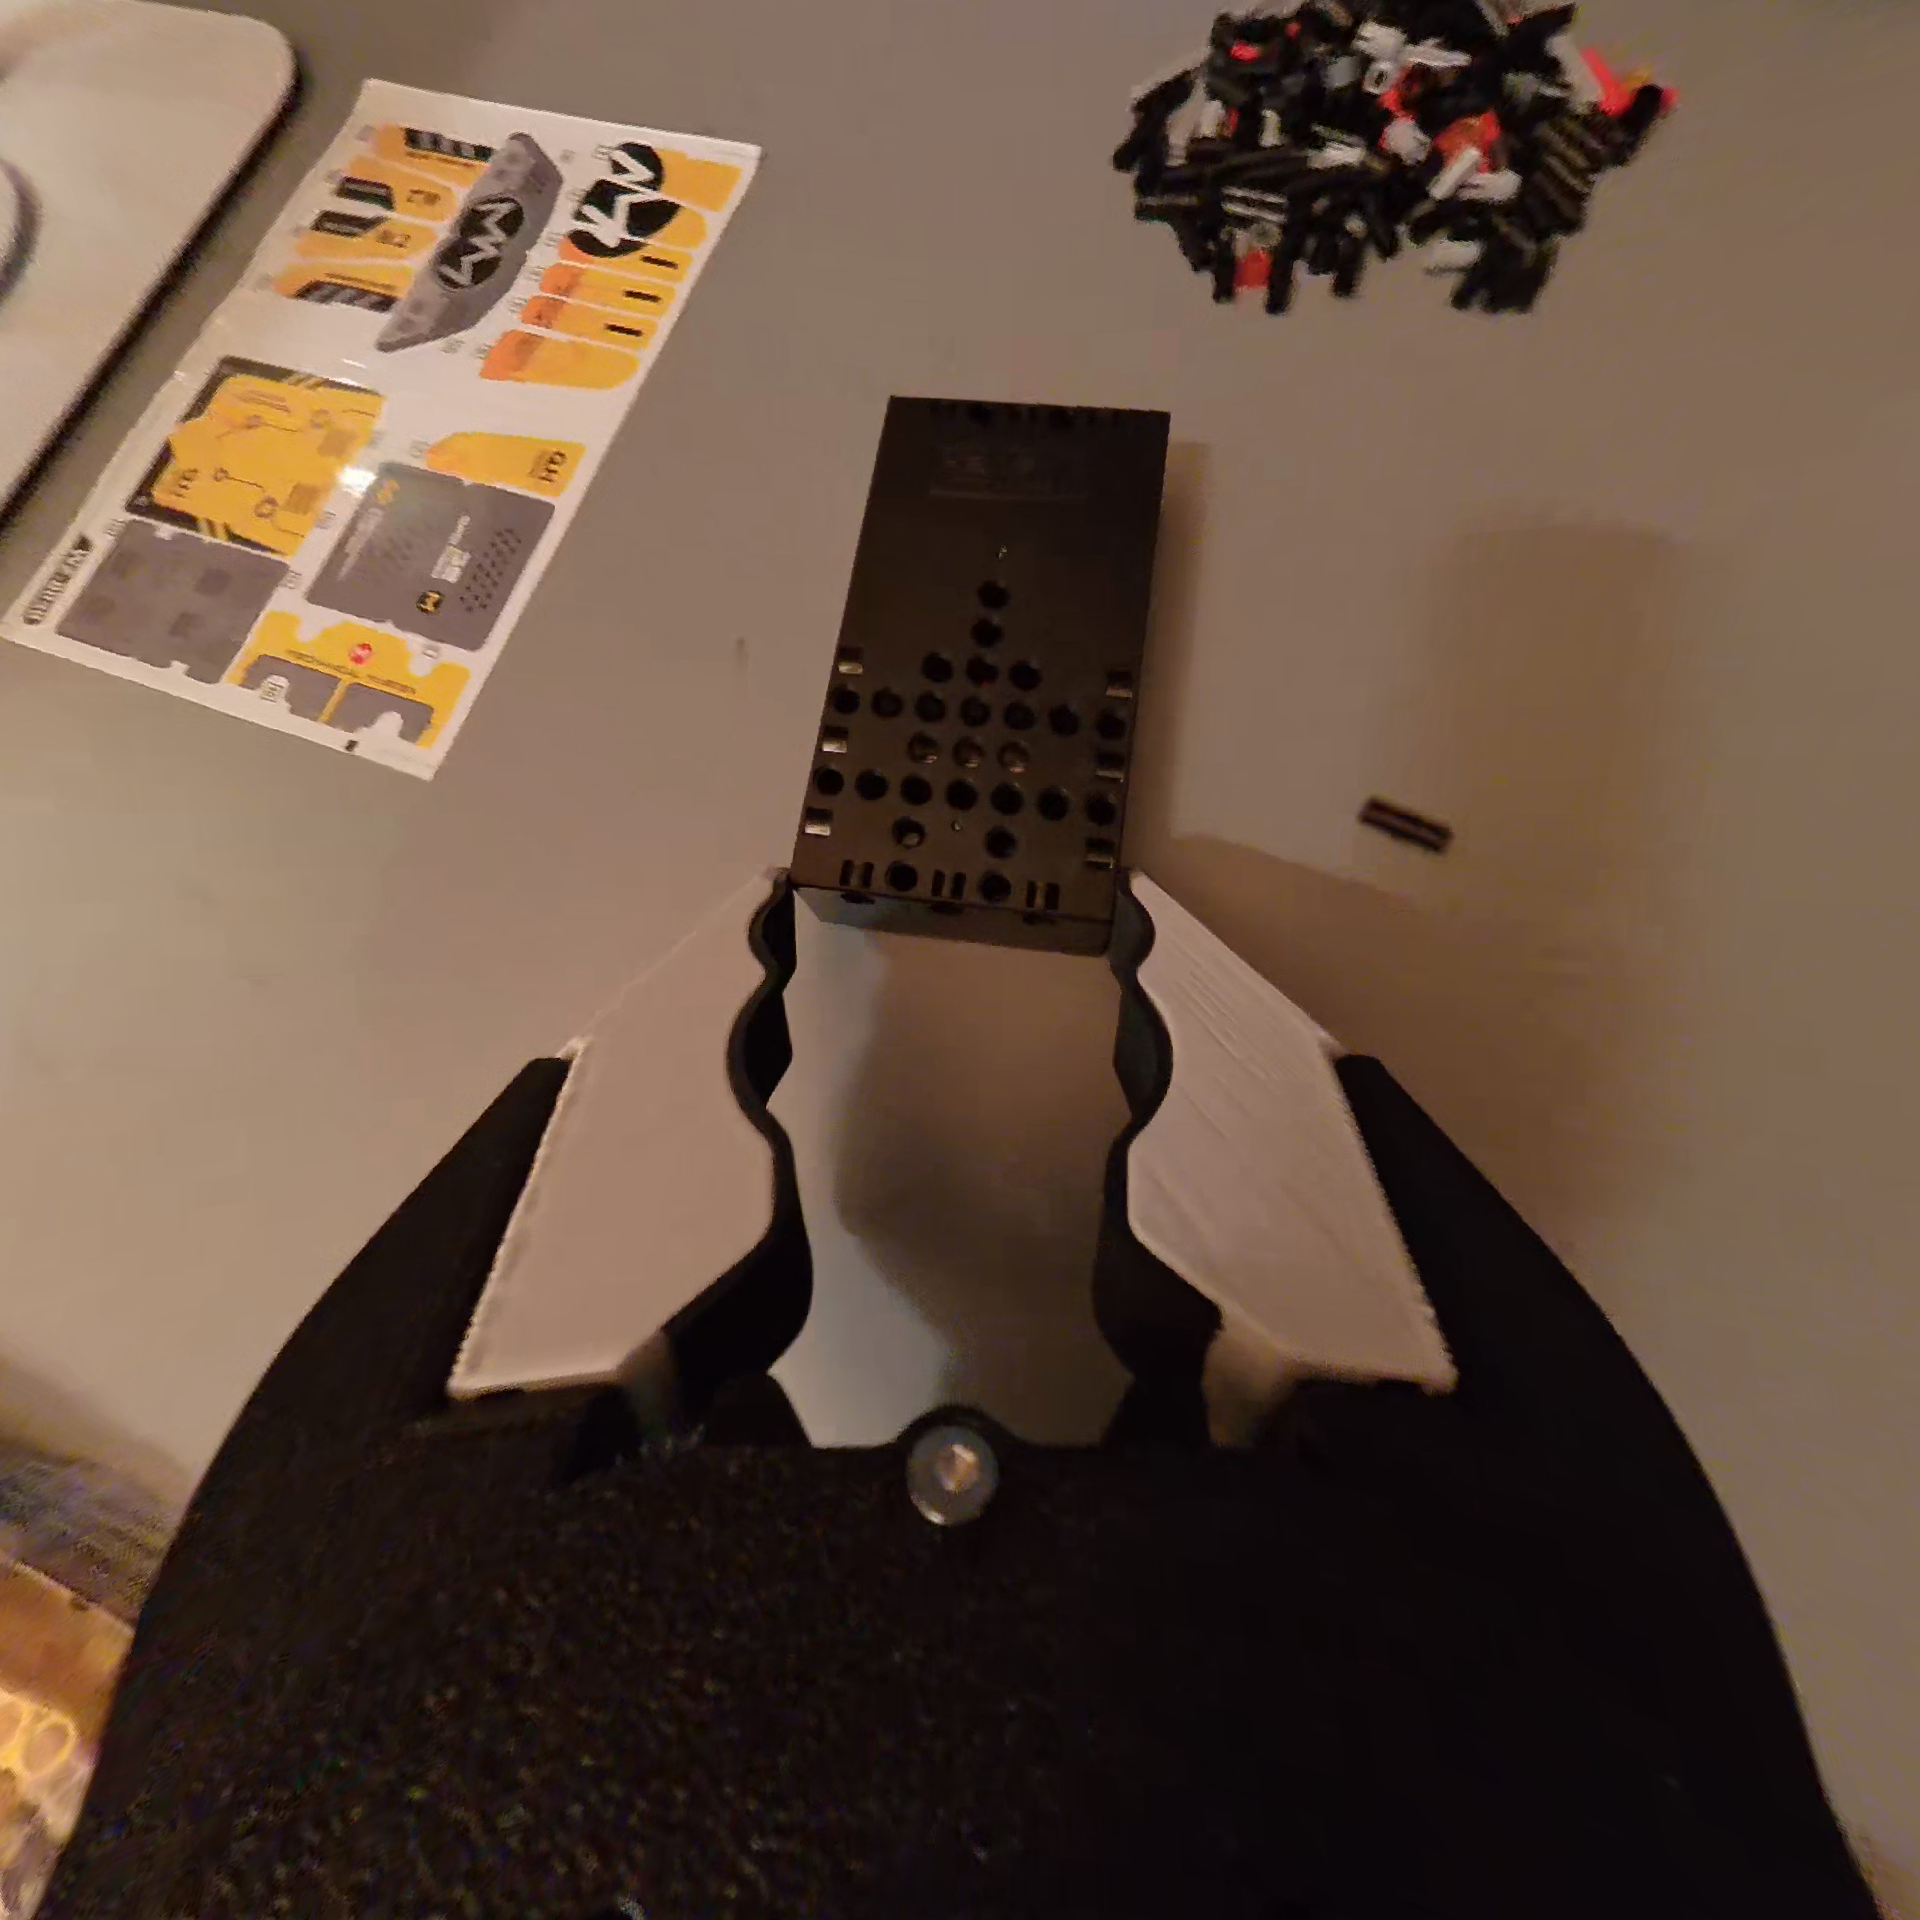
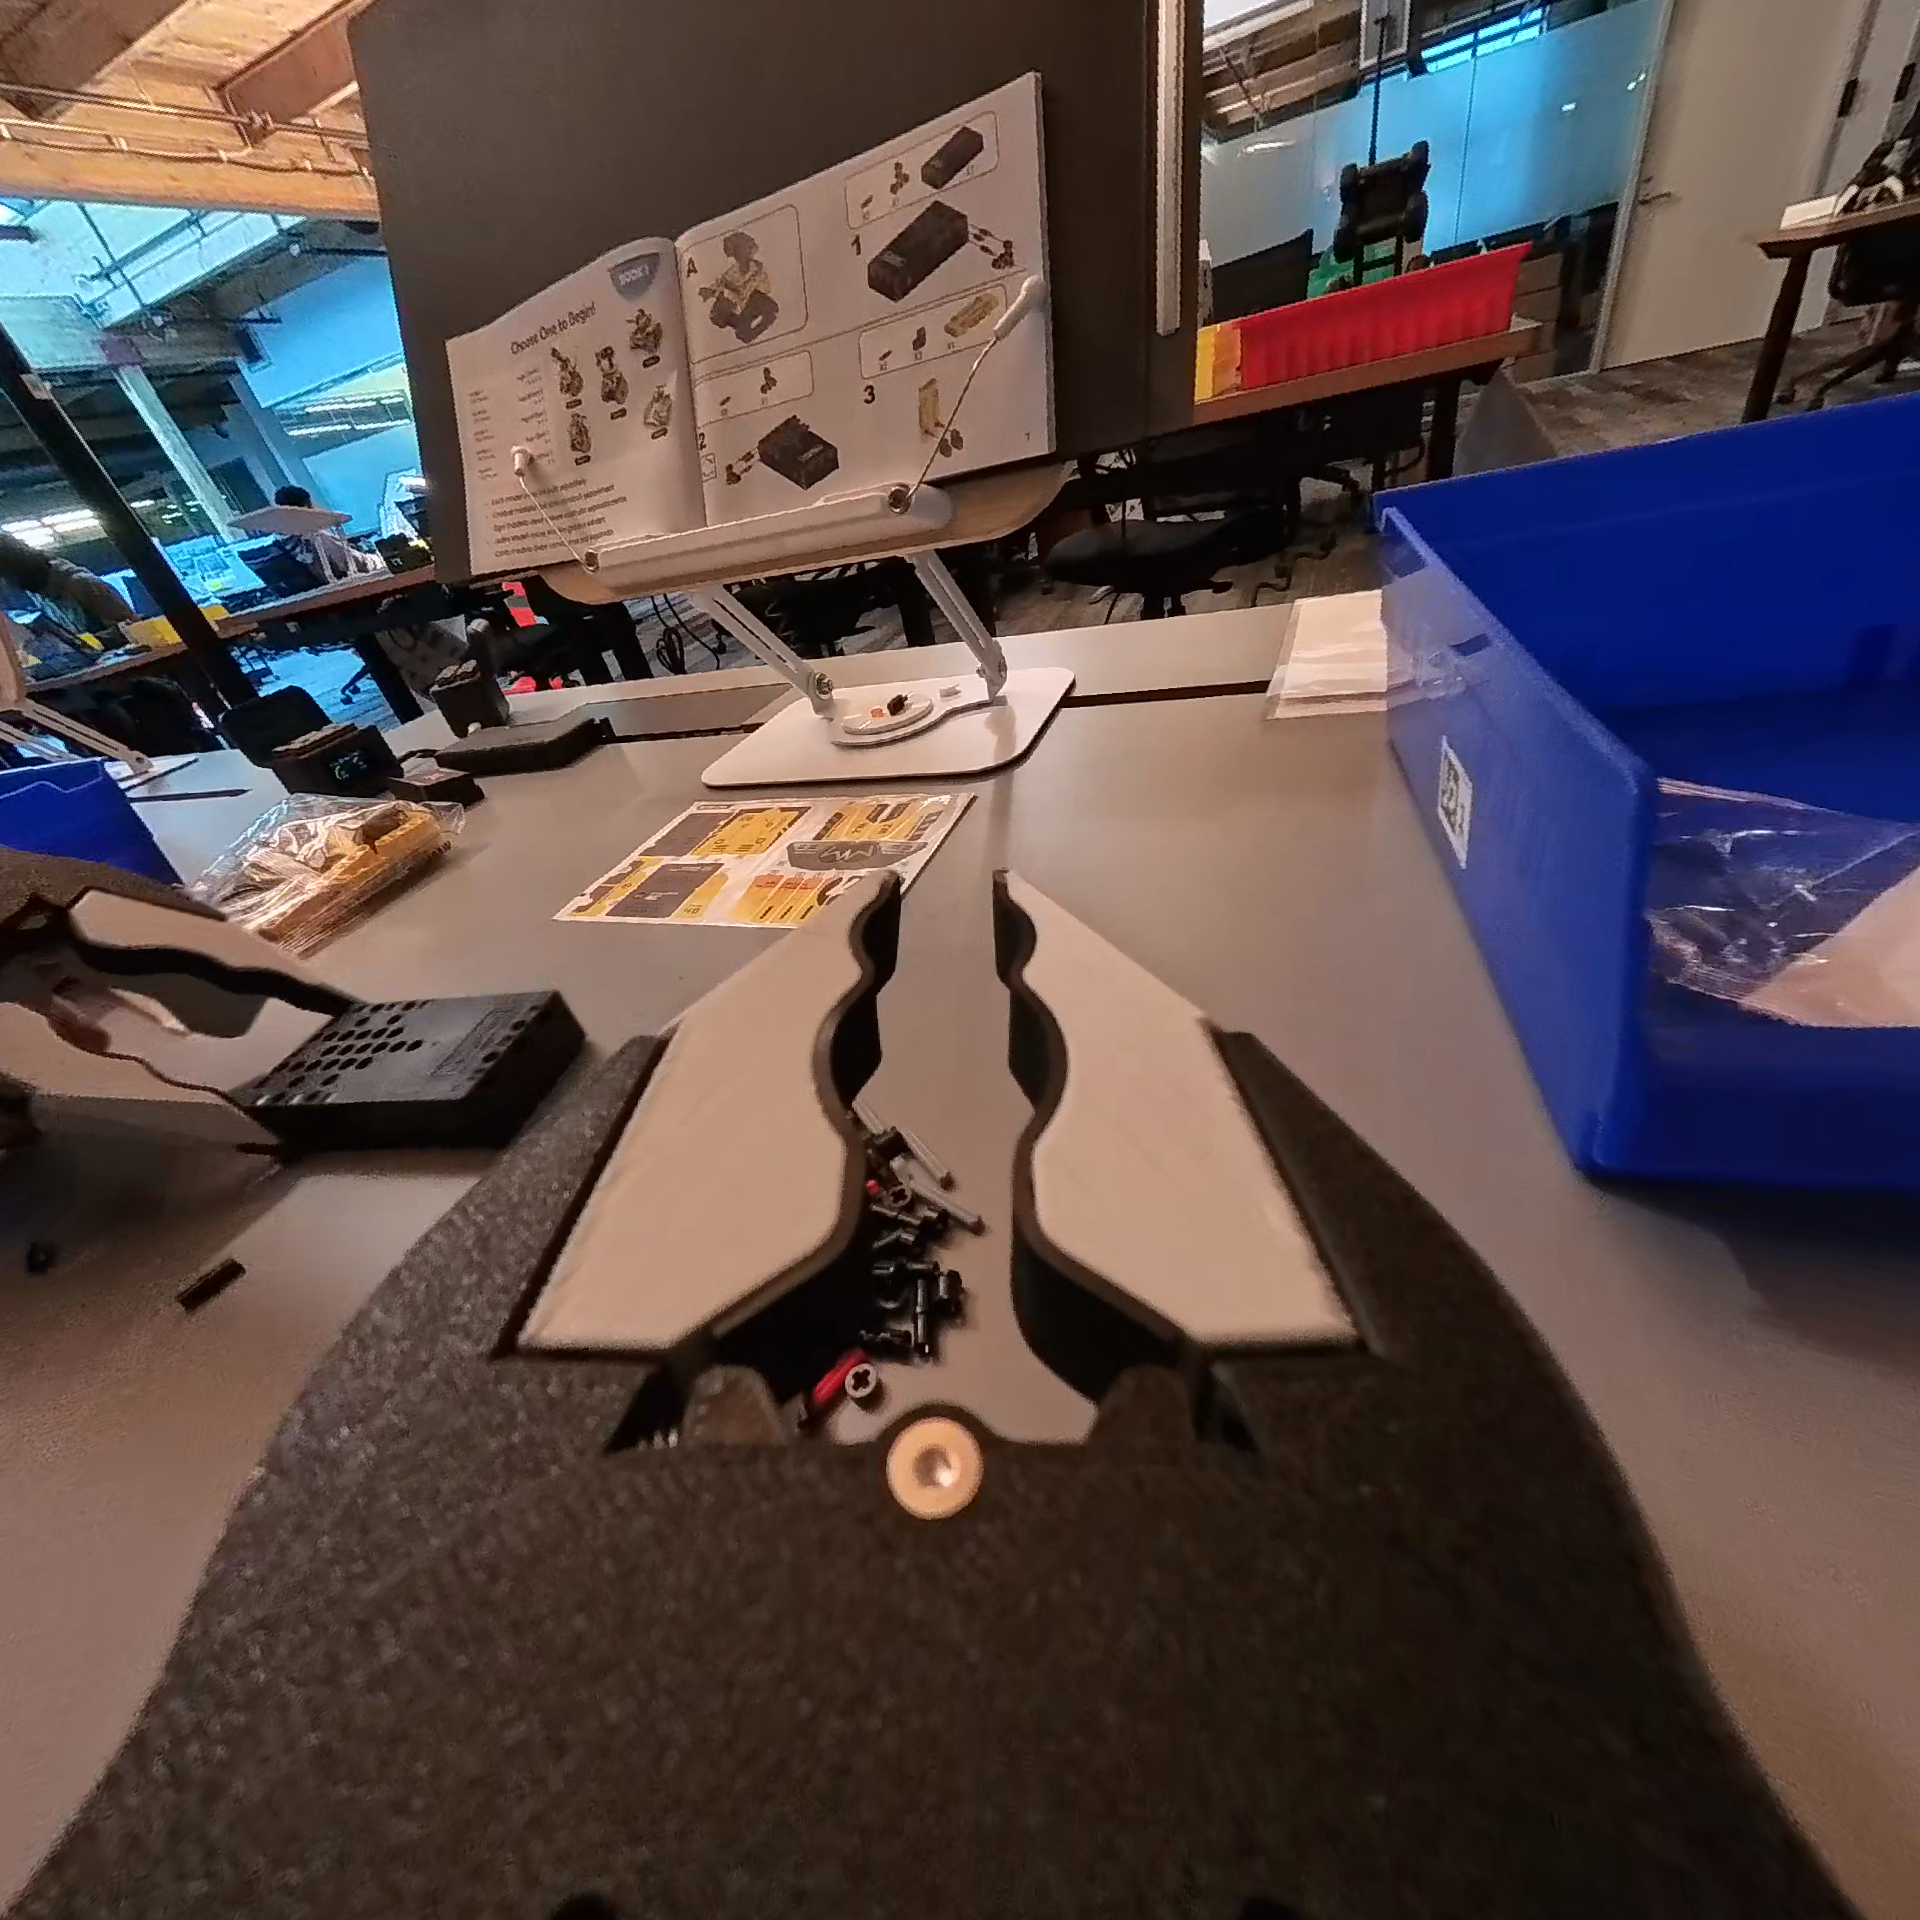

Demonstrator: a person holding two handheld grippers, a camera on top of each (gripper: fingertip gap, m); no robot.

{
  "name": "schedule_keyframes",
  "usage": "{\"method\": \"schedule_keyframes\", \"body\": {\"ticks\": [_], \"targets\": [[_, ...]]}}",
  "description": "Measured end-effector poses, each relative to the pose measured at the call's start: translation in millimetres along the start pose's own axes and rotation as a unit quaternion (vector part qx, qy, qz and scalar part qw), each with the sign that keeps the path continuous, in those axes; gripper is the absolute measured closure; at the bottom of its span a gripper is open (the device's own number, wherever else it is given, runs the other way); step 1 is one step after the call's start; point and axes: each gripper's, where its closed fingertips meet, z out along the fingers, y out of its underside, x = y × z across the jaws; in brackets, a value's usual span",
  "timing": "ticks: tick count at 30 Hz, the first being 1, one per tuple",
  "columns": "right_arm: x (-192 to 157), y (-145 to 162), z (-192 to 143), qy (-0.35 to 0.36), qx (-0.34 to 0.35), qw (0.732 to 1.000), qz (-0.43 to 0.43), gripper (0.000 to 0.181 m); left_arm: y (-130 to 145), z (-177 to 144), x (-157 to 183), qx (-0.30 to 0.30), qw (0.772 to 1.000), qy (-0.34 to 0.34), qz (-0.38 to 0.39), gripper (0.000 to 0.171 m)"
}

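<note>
Gripping from both sides, the left gripper (image 1: 956,914) has its white fingers spread wide, and the tips press the near corners of the black rectangular plastic box with round holes in its top (image 1: 982,686). The box sits on the grey table (image 1: 312,1039), its long axis running straight away from the gripper in line with the fingers. The holed end is nearest and the plain end points away. Whether the near end is lifted off the table cannot be told.

The right gripper (image 2: 948,883) hangs just to the box's right, its jaws only a narrow slit apart and holding nothing. Under it lies the loose heap of small black, grey and red plastic pins (image 2: 914,1236).

A short black piece (image 1: 1403,826) lies alone right of the box. Farther off lie a yellow-and-grey sticker sheet (image 2: 769,862) and a clear bag of yellow parts (image 2: 332,862), with a blue plastic bin (image 2: 1558,987) to the right. Farthest stands a white stand holding an open instruction booklet (image 2: 748,343).
</note>
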Motion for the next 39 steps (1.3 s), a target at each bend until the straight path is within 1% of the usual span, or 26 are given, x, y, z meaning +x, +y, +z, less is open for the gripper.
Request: {"method": "schedule_keyframes", "body": {"ticks": [3, 7, 8, 10, 11, 13, 21, 25, 27, 31, 39], "targets": [[-1.1, 1.4, 1.3, -0.005, -0.004, 1.000, 0.004, 0.163, 7.1, -7.5, 1.9, 0.009, 1.000, 0.024, 0.008, 0.111], [-1.9, 2.3, 2.3, -0.009, -0.007, 1.000, 0.009, 0.163, 6.3, -7.5, 1.4, 0.013, 0.999, 0.015, 0.025, 0.111], [-1.9, 2.2, 2.2, -0.009, -0.007, 1.000, 0.009, 0.163, 6.2, -6.6, -0.5, 0.012, 1.000, 0.007, 0.025, 0.111], [-1.2, 2.1, 2.1, -0.006, -0.006, 1.000, 0.009, 0.163, 8.1, -4.5, -13.2, 0.002, 0.999, -0.035, 0.021, 0.110], [-0.9, 2.0, 2.0, -0.005, -0.006, 1.000, 0.009, 0.163, 8.1, -4.5, -17.8, 0.001, 0.999, -0.050, 0.018, 0.107], [-0.9, 1.9, 2.0, -0.005, -0.005, 1.000, 0.009, 0.163, 8.2, -4.8, -25.5, 0.001, 0.997, -0.071, 0.005, 0.107], [-0.5, 1.6, 1.7, -0.006, -0.004, 1.000, 0.011, 0.163, 2.9, -0.1, -5.5, 0.004, 0.999, -0.034, 0.030, 0.110], [-0.4, 2.0, 2.0, -0.005, -0.005, 1.000, 0.011, 0.163, -4.6, 0.4, 11.8, 0.018, 0.999, 0.001, 0.031, 0.112], [-0.5, 2.2, 2.2, -0.005, -0.006, 1.000, 0.010, 0.163, -8.2, 0.7, 9.3, 0.024, 0.999, -0.013, 0.027, 0.112], [-0.5, 2.3, 2.2, -0.004, -0.007, 1.000, 0.010, 0.163, -7.1, 1.3, 9.3, 0.021, 0.999, -0.010, 0.023, 0.115], [-0.4, 2.8, 2.5, -0.005, -0.009, 1.000, 0.011, 0.163, -9.9, 1.8, 10.6, 0.027, 0.998, -0.023, 0.045, 0.118]]}}
